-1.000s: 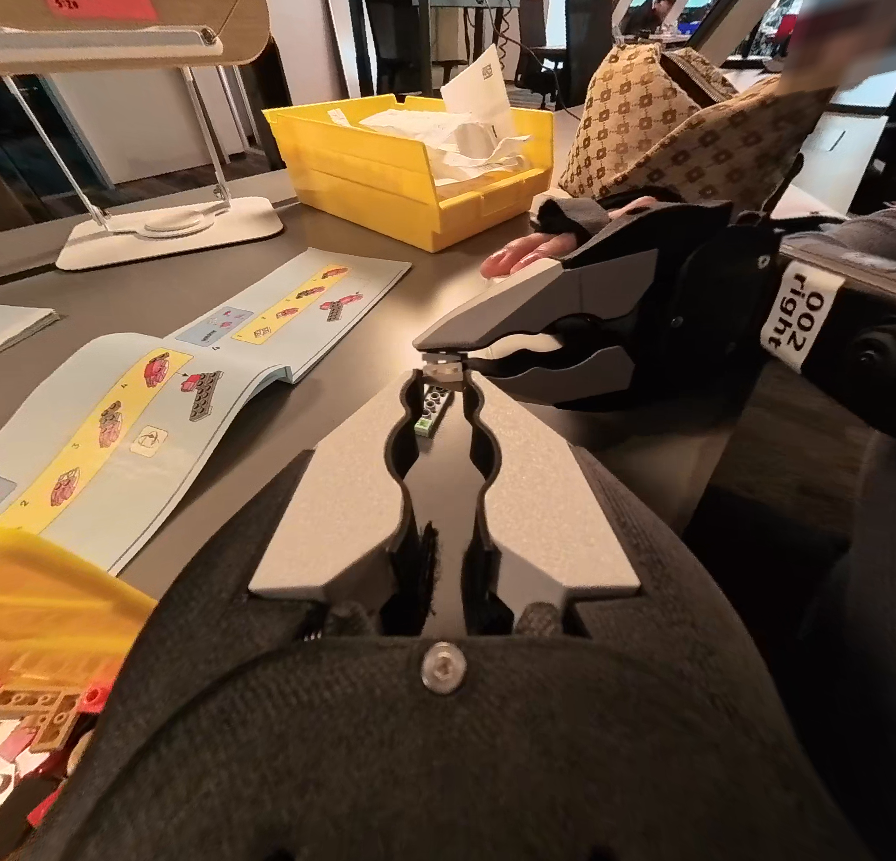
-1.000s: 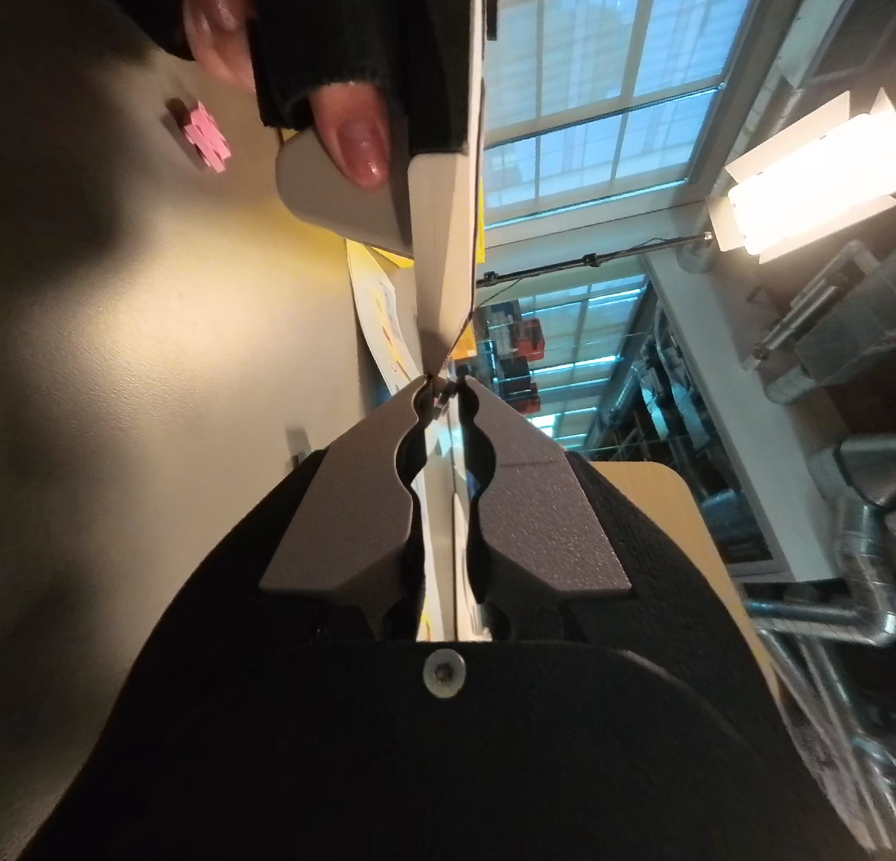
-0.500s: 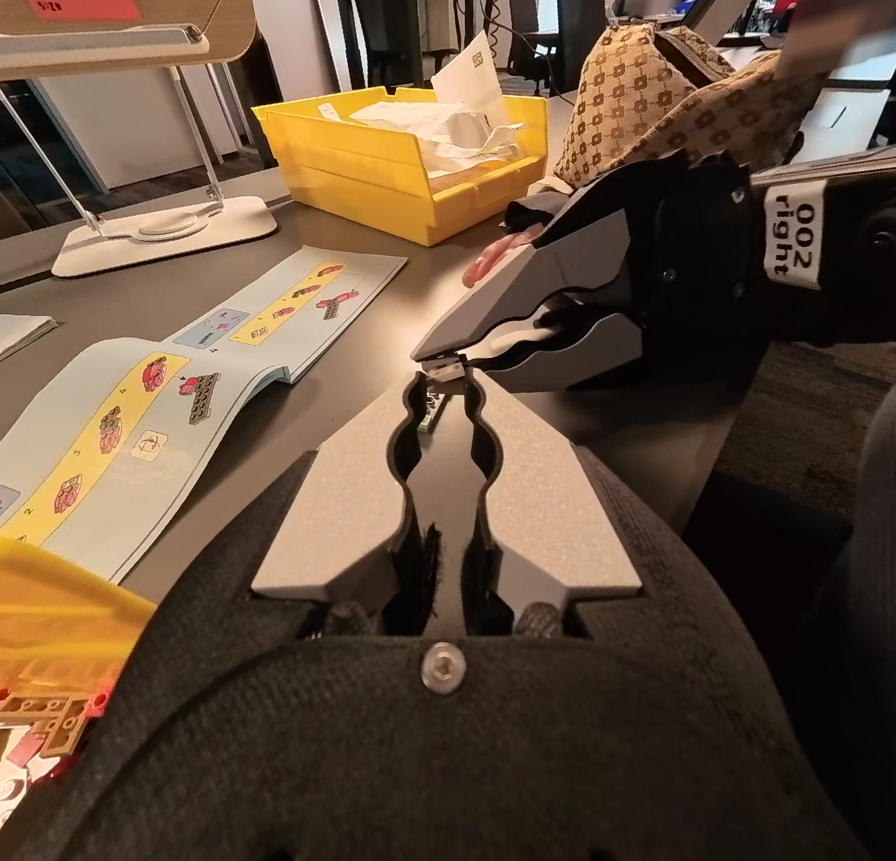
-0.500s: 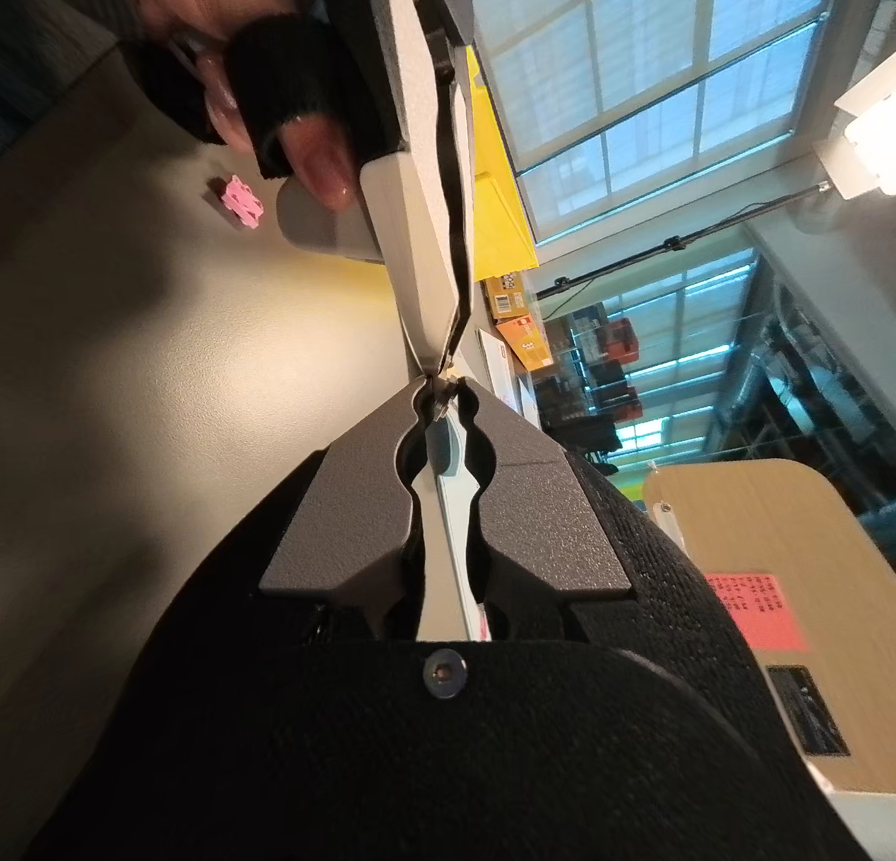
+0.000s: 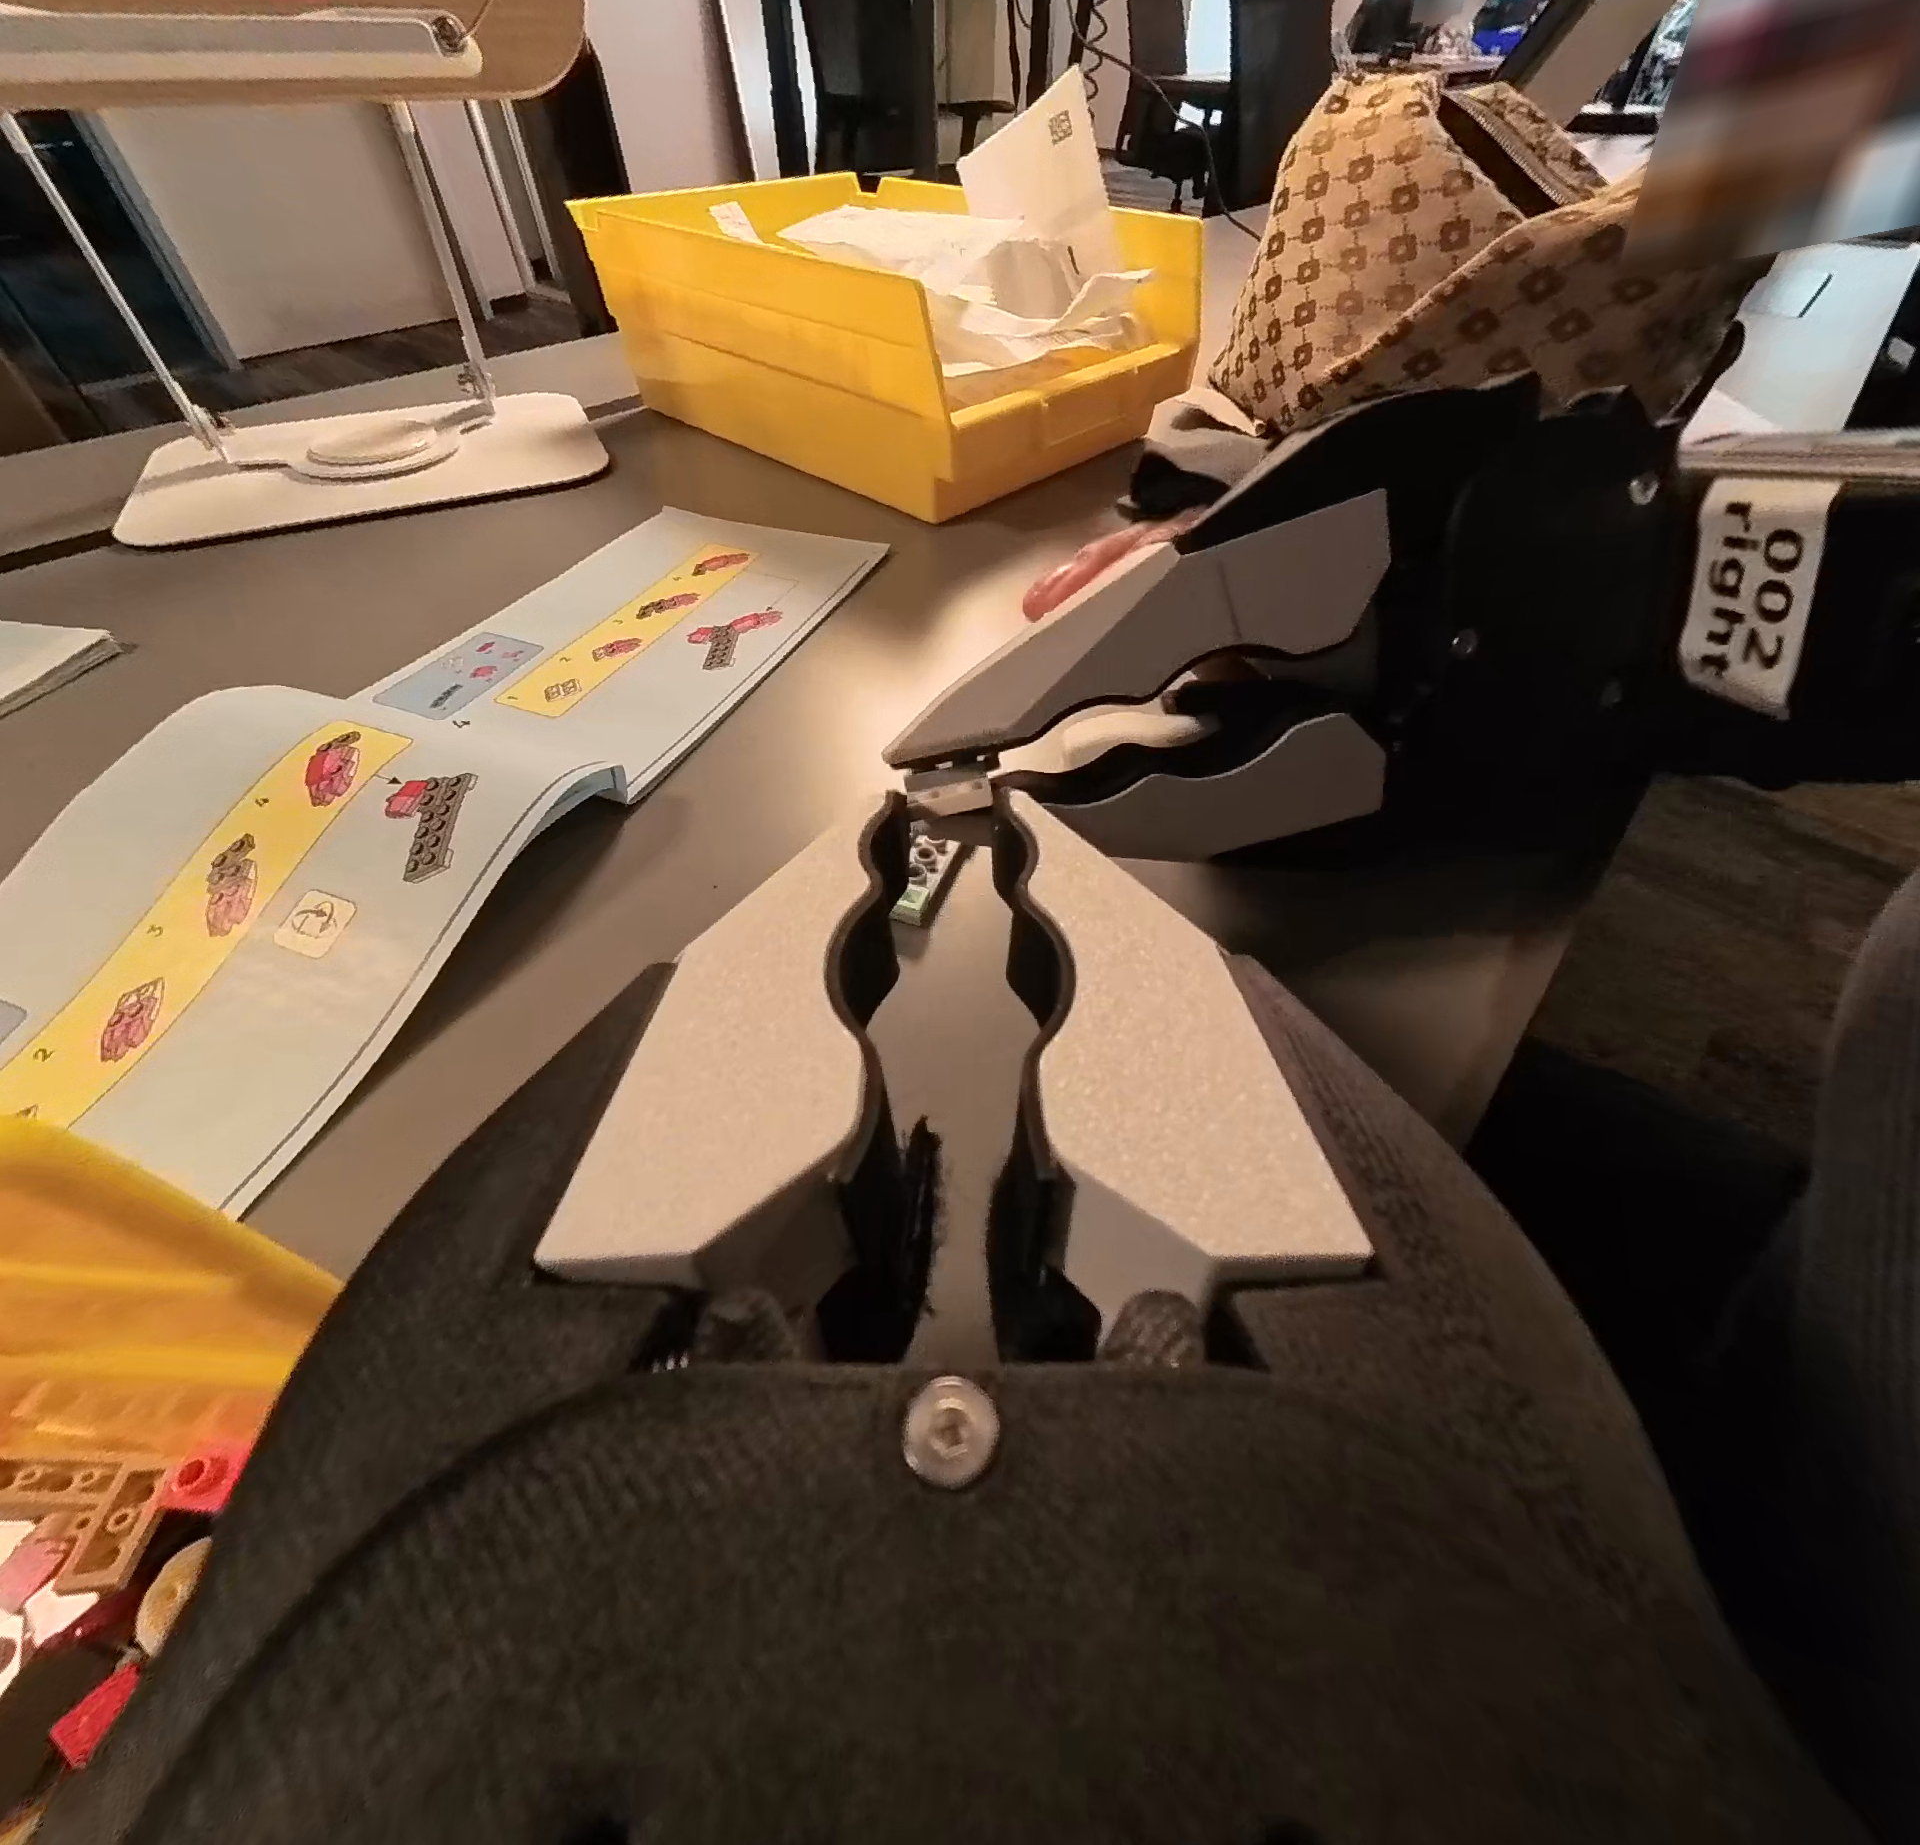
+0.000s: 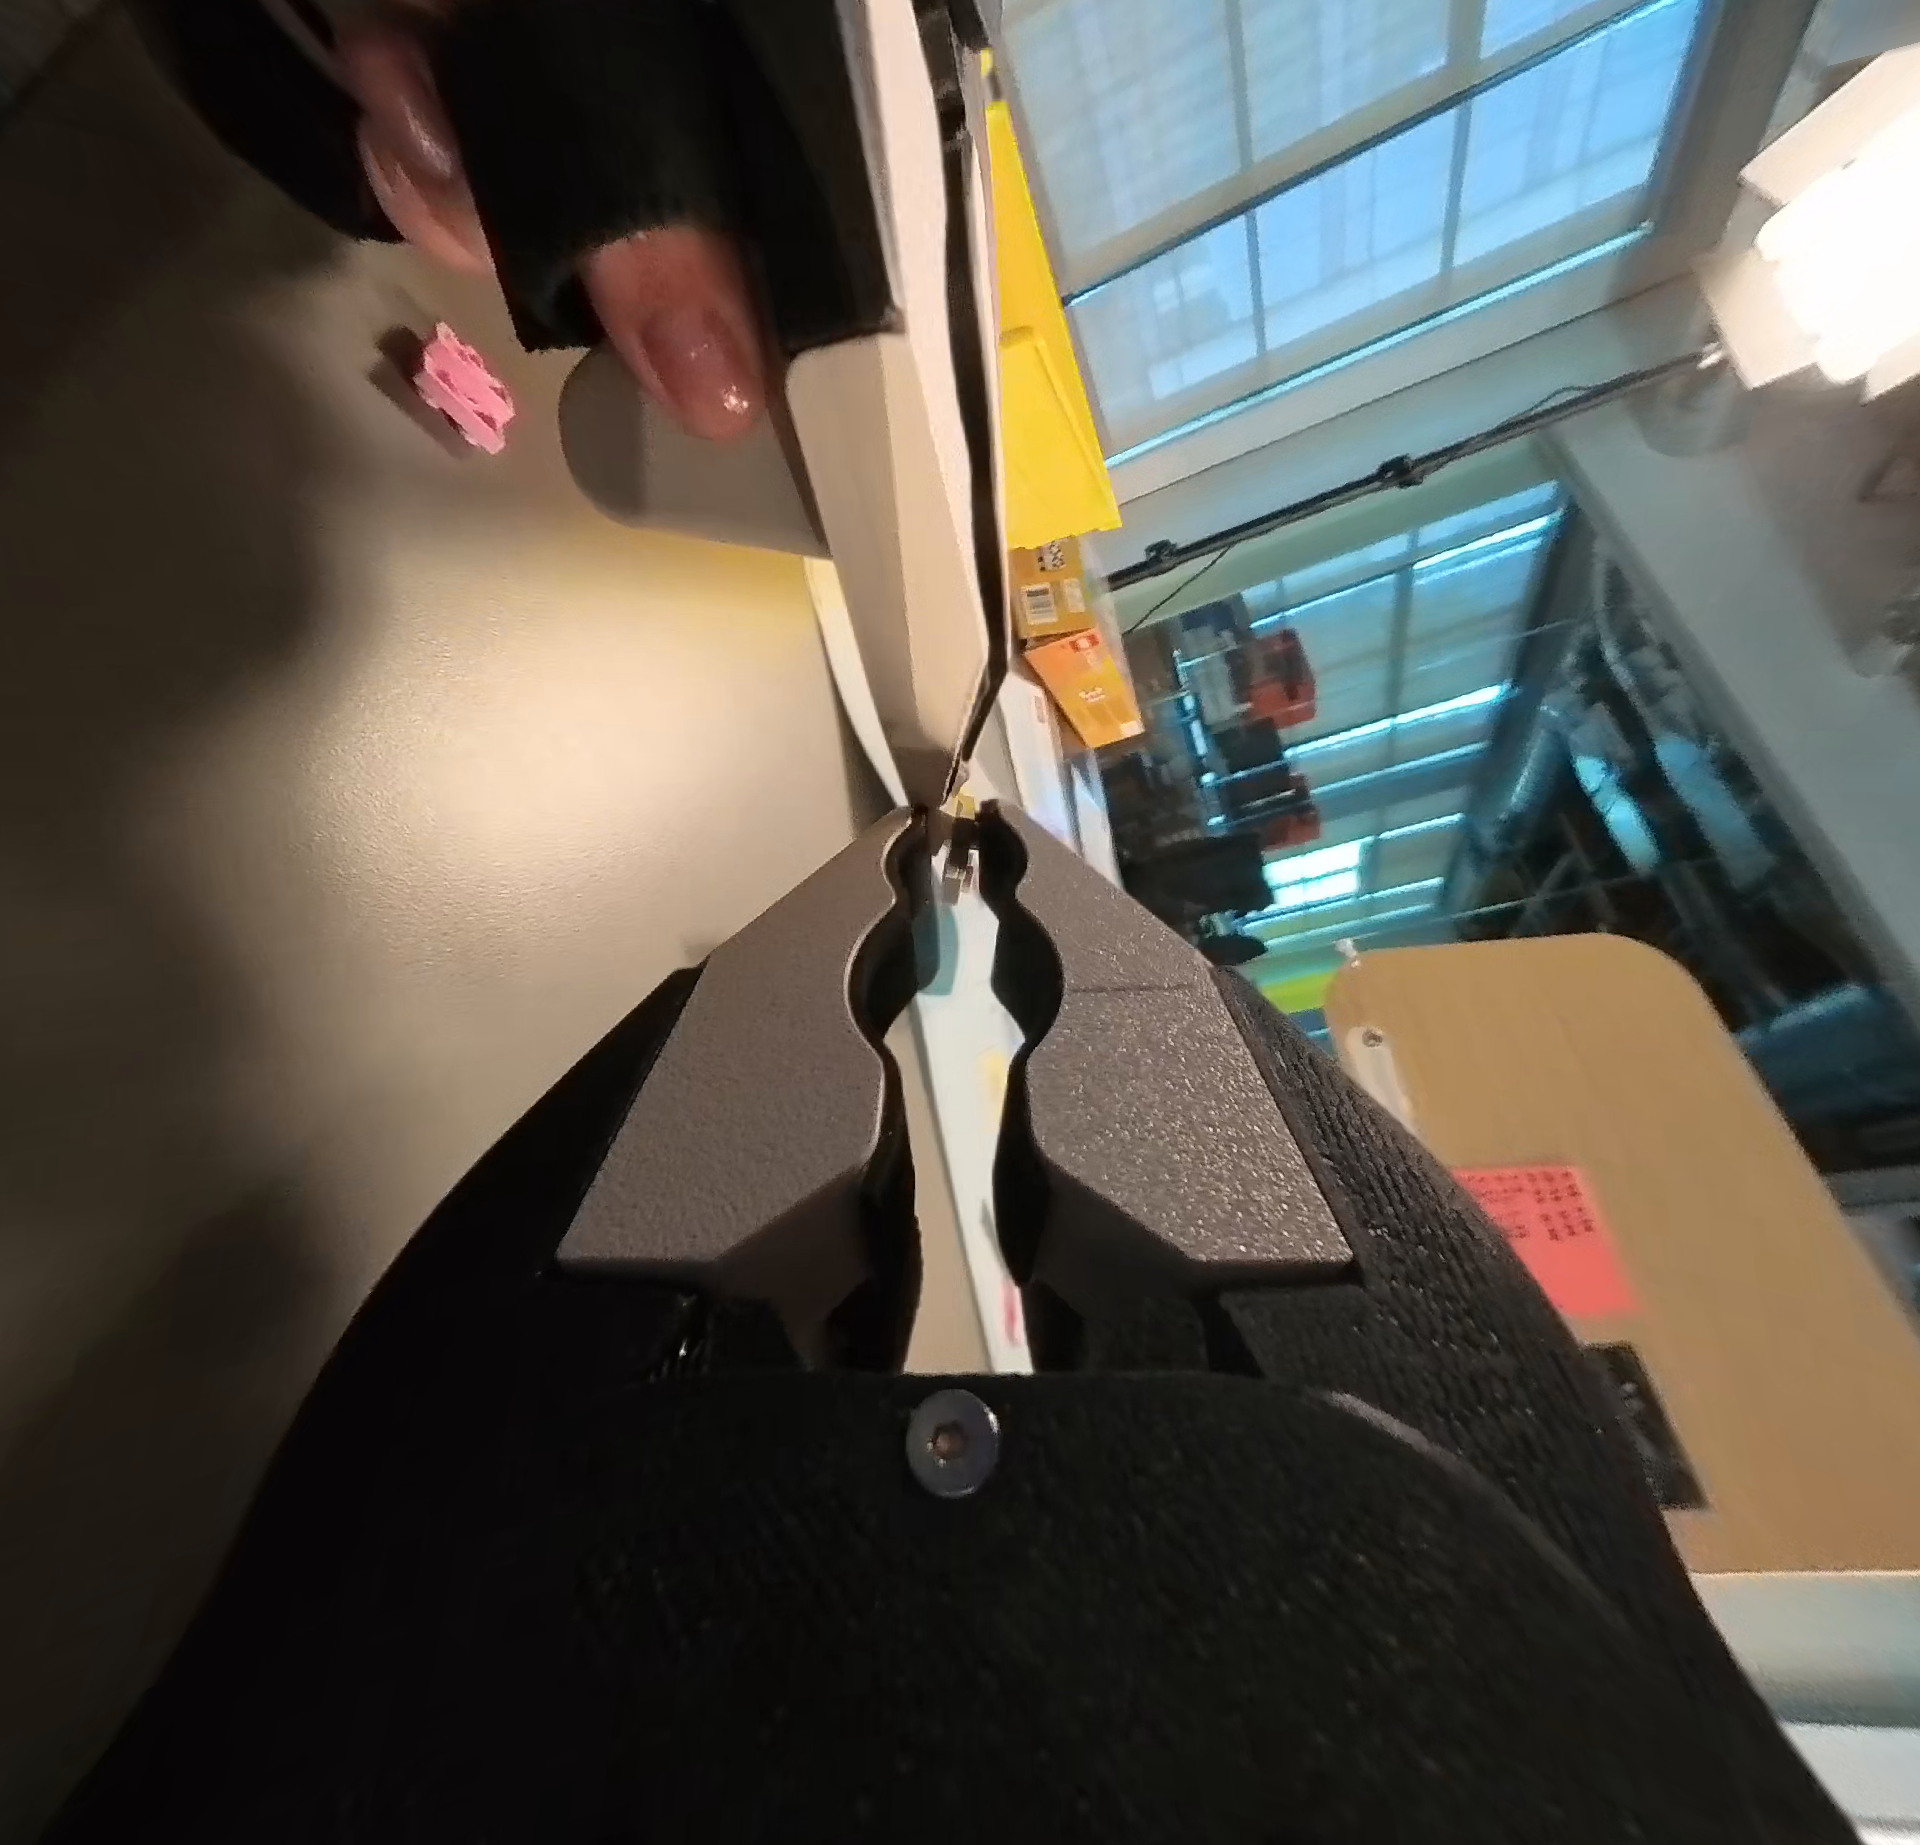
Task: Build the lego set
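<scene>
Two grippers meet tip to tip above the surface (image 5: 665,673) | left gripper (image 5: 943,808) clamps a grey studded plate (image 5: 928,865) | right gripper (image 5: 945,769) pinches a small light-grey piece (image 5: 945,789) at the plate's far end | open instruction booklet (image 5: 312,860) lies left.

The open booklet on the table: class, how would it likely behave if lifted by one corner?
The booklet would probably flop: its pages are thin and already arch near the spine. It looks light for its spread, so it should lift easily. Pushed flat, it would likely slide on the smooth table.
</scene>
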The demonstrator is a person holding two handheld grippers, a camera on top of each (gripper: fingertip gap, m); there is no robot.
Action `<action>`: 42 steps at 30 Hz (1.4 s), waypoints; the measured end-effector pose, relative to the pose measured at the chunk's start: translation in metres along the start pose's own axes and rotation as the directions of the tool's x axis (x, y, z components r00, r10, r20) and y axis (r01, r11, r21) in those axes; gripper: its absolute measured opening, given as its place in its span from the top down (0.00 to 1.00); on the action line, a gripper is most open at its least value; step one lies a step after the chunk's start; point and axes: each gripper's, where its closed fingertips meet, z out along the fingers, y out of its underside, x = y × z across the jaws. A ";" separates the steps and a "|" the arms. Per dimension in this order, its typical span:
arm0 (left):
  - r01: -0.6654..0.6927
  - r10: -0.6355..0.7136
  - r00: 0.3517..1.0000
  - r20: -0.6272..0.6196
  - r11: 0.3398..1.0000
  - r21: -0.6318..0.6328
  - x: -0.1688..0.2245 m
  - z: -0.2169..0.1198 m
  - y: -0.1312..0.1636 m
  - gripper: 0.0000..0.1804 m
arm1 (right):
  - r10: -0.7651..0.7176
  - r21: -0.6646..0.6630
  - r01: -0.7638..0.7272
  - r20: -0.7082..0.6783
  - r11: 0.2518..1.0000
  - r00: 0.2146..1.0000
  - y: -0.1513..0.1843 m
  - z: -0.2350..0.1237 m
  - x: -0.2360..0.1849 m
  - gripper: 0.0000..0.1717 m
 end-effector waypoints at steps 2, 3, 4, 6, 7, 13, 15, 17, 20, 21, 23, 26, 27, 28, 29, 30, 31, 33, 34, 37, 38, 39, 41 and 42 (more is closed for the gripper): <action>-0.003 0.003 1.000 0.001 1.000 -0.007 0.000 0.001 0.001 0.92 | 0.018 -0.006 -0.017 0.017 1.000 1.000 0.001 -0.001 -0.001 0.97; -0.001 0.001 1.000 0.002 1.000 -0.008 0.000 0.001 0.001 0.92 | 0.022 0.001 -0.022 0.020 1.000 1.000 0.001 0.000 -0.001 0.96; 0.002 -0.002 1.000 0.006 1.000 -0.008 -0.001 0.001 0.001 0.92 | 0.028 0.006 -0.028 0.019 1.000 0.999 0.001 0.000 -0.001 0.96; 0.011 -0.011 1.000 0.023 1.000 -0.008 -0.004 0.001 0.001 0.92 | 0.073 0.015 -0.074 0.011 0.997 0.997 0.002 0.003 -0.001 0.96; 0.013 -0.012 0.999 0.033 1.000 -0.005 -0.005 0.001 0.000 0.92 | 0.094 0.013 -0.094 -0.002 0.995 0.996 0.003 0.004 0.000 0.96; -0.004 -0.002 0.993 0.115 0.999 0.047 -0.015 -0.004 -0.007 0.92 | 0.064 -0.013 -0.065 -0.064 0.998 0.996 0.007 0.003 0.005 0.89; -0.005 0.000 0.993 0.115 0.999 0.041 -0.016 -0.004 -0.006 0.92 | 0.059 -0.004 -0.059 -0.070 0.998 0.996 0.004 0.002 0.006 0.90; -0.011 0.006 0.991 0.130 0.999 0.031 -0.018 -0.003 -0.005 0.92 | 0.053 -0.018 -0.054 -0.072 0.998 0.996 0.006 0.004 0.005 0.94; -0.012 0.008 0.986 0.164 1.000 0.022 -0.024 -0.005 -0.004 0.92 | 0.081 -0.035 -0.083 -0.049 0.996 0.995 0.013 0.005 0.002 0.94; -0.011 0.006 0.983 0.182 1.000 0.023 -0.027 -0.008 -0.004 0.92 | 0.098 -0.039 -0.099 -0.043 0.994 0.994 0.016 0.005 0.003 0.94; -0.011 0.005 0.977 0.215 1.000 0.028 -0.032 -0.014 -0.005 0.92 | 0.145 -0.051 -0.146 -0.027 0.988 0.989 0.022 0.005 0.003 0.94; -0.017 0.008 0.971 0.238 0.999 0.035 -0.036 -0.023 -0.008 0.92 | 0.254 -0.113 -0.252 0.008 0.961 0.967 0.041 0.006 0.003 0.93; -0.016 0.006 0.970 0.242 0.999 0.038 -0.037 -0.026 -0.008 0.92 | 0.315 -0.135 -0.309 0.026 0.942 0.949 0.048 0.006 0.002 0.93; -0.016 0.006 0.969 0.247 0.999 0.041 -0.038 -0.028 -0.009 0.92 | 0.385 -0.155 -0.375 0.044 0.914 0.922 0.055 0.007 0.001 0.93; -0.021 0.009 0.967 0.253 0.999 0.047 -0.038 -0.031 -0.010 0.92 | 0.463 -0.175 -0.445 0.072 0.878 0.884 0.060 0.007 0.000 0.93; -0.030 0.014 0.965 0.262 0.998 0.055 -0.039 -0.034 -0.013 0.92 | 0.540 -0.200 -0.515 0.094 0.833 0.837 0.065 0.008 -0.001 0.92; -0.041 0.021 0.962 0.273 0.997 0.065 -0.039 -0.038 -0.015 0.92 | 0.605 -0.223 -0.573 0.115 0.788 0.788 0.070 0.009 -0.001 0.92; -0.060 0.031 0.954 0.299 0.994 0.088 -0.041 -0.047 -0.022 0.92 | 0.709 -0.286 -0.654 0.176 0.701 0.683 0.077 0.011 -0.005 0.91; -0.070 0.033 0.948 0.315 0.992 0.106 -0.042 -0.053 -0.027 0.92 | 0.752 -0.325 -0.681 0.209 0.656 0.625 0.080 0.012 -0.009 0.89; -0.103 0.038 0.933 0.358 0.981 0.164 -0.046 -0.070 -0.041 0.92 | 0.818 -0.412 -0.708 0.322 0.574 0.476 0.084 0.017 -0.019 0.85; -0.110 0.038 0.931 0.363 0.977 0.182 -0.046 -0.075 -0.044 0.92 | 0.807 -0.405 -0.702 0.369 0.585 0.461 0.082 0.020 -0.019 0.83; -0.113 0.035 0.932 0.360 0.974 0.198 -0.045 -0.078 -0.047 0.92 | 0.794 -0.401 -0.693 0.409 0.600 0.451 0.082 0.022 -0.020 0.83; -0.100 0.021 0.943 0.333 0.969 0.224 -0.042 -0.082 -0.048 0.92 | 0.776 -0.431 -0.659 0.477 0.616 0.414 0.086 0.026 -0.028 0.81; -0.088 0.009 0.949 0.315 0.968 0.236 -0.040 -0.083 -0.048 0.92 | 0.766 -0.435 -0.652 0.514 0.621 0.387 0.086 0.028 -0.032 0.81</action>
